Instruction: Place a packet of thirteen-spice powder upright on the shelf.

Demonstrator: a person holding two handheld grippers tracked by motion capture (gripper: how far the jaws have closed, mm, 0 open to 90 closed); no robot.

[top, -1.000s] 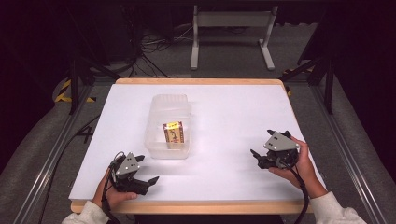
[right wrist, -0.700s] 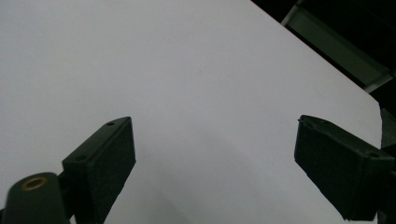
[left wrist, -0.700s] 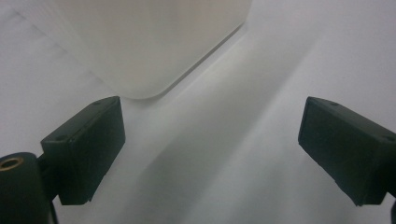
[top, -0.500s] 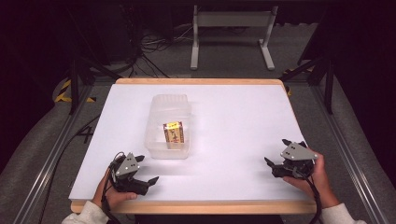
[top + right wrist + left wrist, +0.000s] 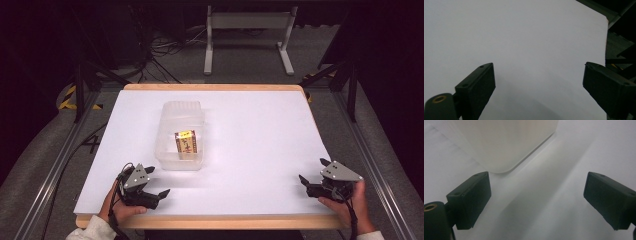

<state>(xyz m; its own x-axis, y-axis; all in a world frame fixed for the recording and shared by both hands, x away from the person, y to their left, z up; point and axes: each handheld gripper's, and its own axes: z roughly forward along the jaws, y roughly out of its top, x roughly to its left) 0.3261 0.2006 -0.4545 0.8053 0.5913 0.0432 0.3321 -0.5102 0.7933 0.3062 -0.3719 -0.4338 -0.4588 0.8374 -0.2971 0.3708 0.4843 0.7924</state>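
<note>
Clear tub (image 5: 181,136) with box (image 5: 185,144) near left gripper (image 5: 159,188)

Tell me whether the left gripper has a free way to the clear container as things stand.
Probably yes. The left gripper sits low near the table's front edge with its jaws open and empty, and the clear container lies just beyond it. Only bare white table shows between them; the right gripper is far off.

White tabletop (image 5: 260,145) with wood edge, centre frame. Grey carpet floor (image 5: 240,55) beyond. White metal stand (image 5: 247,30) top centre. Cable tangle (image 5: 165,47) upper left. Aluminium rails (image 5: 55,170) flank table. Surroundings dark, table brightly lit.
</note>
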